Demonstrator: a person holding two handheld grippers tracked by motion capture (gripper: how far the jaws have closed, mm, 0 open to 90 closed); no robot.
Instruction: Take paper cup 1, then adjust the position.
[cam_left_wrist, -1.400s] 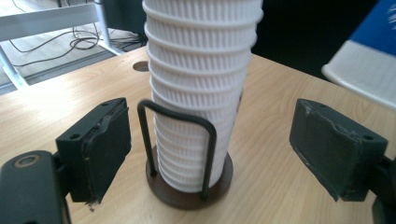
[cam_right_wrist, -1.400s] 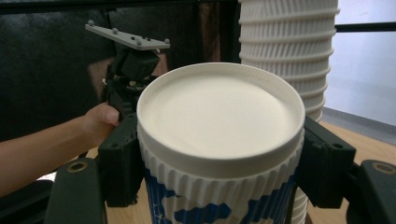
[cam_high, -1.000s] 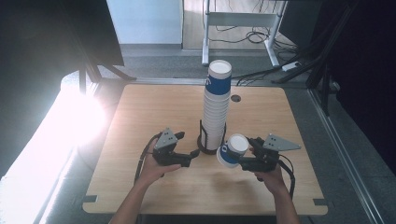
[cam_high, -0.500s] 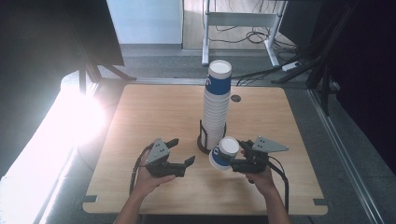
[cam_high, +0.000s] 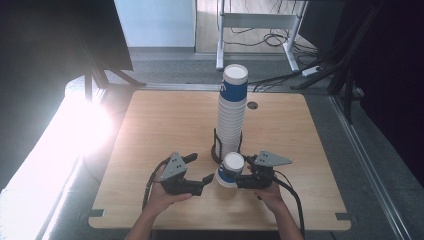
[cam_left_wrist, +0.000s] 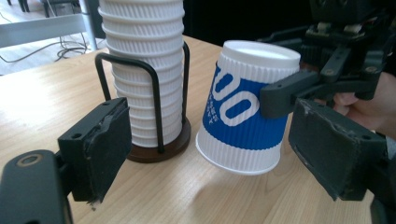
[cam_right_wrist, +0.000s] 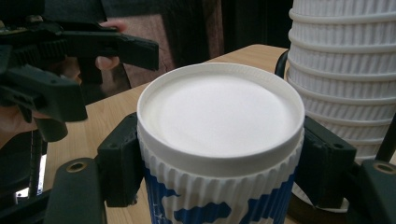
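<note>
The right tongs (cam_high: 239, 179) grip an upturned cup (cam_high: 231, 169) at the cup stack's (cam_high: 231, 116) six o'clock; the left tongs (cam_high: 206, 178) gape empty.

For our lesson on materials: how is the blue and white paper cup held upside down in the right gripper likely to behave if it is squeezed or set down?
The cup is thin ribbed paper, so it is probably light and would dent if the right gripper squeezed harder. The ribs likely help against slipping. It hangs tilted, one rim edge off the table; set down on its wide mouth, it should stand steadily.
</note>
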